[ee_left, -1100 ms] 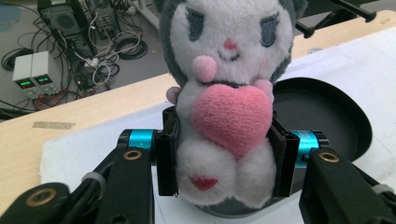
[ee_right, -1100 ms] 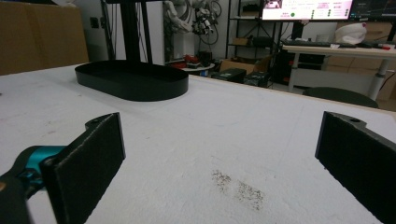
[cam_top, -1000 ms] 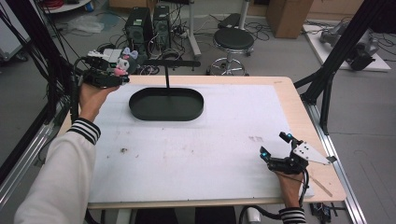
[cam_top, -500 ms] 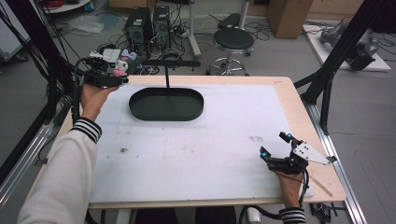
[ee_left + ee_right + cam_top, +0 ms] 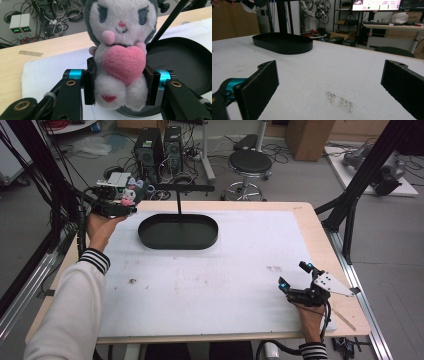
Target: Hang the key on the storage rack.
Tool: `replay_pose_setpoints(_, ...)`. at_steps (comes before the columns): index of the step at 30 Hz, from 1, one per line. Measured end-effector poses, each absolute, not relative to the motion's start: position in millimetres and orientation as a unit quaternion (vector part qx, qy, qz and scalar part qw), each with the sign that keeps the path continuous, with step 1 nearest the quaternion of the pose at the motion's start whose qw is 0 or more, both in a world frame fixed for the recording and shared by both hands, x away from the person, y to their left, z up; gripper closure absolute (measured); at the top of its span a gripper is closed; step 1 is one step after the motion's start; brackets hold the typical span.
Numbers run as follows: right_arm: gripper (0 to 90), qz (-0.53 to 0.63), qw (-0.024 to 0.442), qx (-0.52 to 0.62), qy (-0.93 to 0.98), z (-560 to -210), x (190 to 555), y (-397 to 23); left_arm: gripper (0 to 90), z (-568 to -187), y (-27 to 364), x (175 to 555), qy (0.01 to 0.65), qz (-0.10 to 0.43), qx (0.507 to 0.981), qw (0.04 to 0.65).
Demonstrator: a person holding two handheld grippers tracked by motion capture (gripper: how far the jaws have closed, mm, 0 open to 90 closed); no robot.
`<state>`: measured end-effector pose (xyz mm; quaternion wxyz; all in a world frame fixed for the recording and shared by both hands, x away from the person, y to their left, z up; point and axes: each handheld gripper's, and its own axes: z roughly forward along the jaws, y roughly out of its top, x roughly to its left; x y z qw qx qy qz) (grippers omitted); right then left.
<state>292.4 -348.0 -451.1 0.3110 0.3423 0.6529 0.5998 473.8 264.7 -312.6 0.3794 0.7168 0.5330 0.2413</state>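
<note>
Evidently the left tool [image 5: 119, 85] pinches a fuzzy plush doll [image 5: 121, 52]; the right tool [image 5: 329, 87] gapes wide, apparently empty.

plush toy [image 5: 121, 60] ears chopped off by the top edge, its sides tucked behind the pads [image 5: 89, 83], oval black tray [image 5: 185, 65] partly blocked behind it

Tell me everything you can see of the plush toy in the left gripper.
The plush toy is soft white fleece with a grey hood, stitched grey eyes, a pink nose and a pink heart hugged to its chest, a small red heart lower down. It sits upright, squeezed at both sides by the left gripper jaws, held beside the black tray.
</note>
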Motion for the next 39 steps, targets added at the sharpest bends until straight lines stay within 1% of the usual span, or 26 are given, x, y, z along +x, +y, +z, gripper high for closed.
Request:
replay_pose_setpoints(5,0.4,0.601,0.310,0.342,0.652,-451,292,-348,55.8,-320,269,475,0.541,0.242,0.719,0.363)
replay_pose_setpoints(9,0.4,0.600,0.310,0.343,0.653,-451,292,-348,55.7,-334,274,475,0.550,0.235,0.719,0.353)
replay_pose_setpoints(12,0.4,0.600,0.310,0.342,0.653,-451,292,-348,55.7,-338,273,477,0.545,0.232,0.728,0.347)
replay_pose_setpoints(19,0.5,0.601,0.308,0.343,0.653,-451,292,-348,55.4,-345,268,481,0.539,0.230,0.734,0.344)
replay_pose_setpoints(22,0.4,0.601,0.307,0.343,0.653,-451,292,-348,53.0,-347,268,483,0.533,0.221,0.737,0.350)
replay_pose_setpoints(23,0.4,0.601,0.307,0.343,0.653,-451,292,-348,50.9,-348,270,484,0.528,0.213,0.740,0.357)
replay_pose_setpoints(25,0.4,0.601,0.307,0.343,0.653,-451,292,-348,43.3,-351,273,485,0.509,0.190,0.746,0.386)
replay_pose_setpoints(27,0.5,0.601,0.307,0.342,0.653,-451,292,-348,32.4,-351,275,484,0.498,0.166,0.749,0.404)
replay_pose_setpoints(29,0.5,0.601,0.307,0.342,0.654,-451,293,-348,18.0,-350,274,481,0.480,0.146,0.764,0.406)
replay_pose_setpoints(30,0.5,0.601,0.306,0.342,0.654,-451,292,-348,14.8,-349,275,479,0.473,0.136,0.768,0.411)
replay_pose_setpoints(31,0.5,0.601,0.307,0.342,0.654,-451,292,-348,9.6,-348,274,473,0.461,0.132,0.767,0.427)
replay_pose_setpoints(32,0.5,0.601,0.307,0.342,0.654,-451,292,-348,5.2,-345,273,466,0.445,0.138,0.767,0.442)
replay_pose_setpoints(34,0.4,0.601,0.306,0.342,0.654,-451,293,-348,1.7,-341,272,450,0.412,0.152,0.764,0.473)
replay_pose_setpoints(35,0.4,0.601,0.307,0.342,0.654,-451,293,-348,1.7,-338,272,442,0.394,0.157,0.759,0.494)
replay_pose_setpoints(36,0.4,0.601,0.307,0.342,0.653,-451,292,-348,1.7,-337,273,433,0.381,0.171,0.755,0.506)
replay_pose_setpoints(39,0.4,0.600,0.307,0.342,0.654,-451,292,-348,1.7,-335,273,407,0.353,0.185,0.746,0.533)
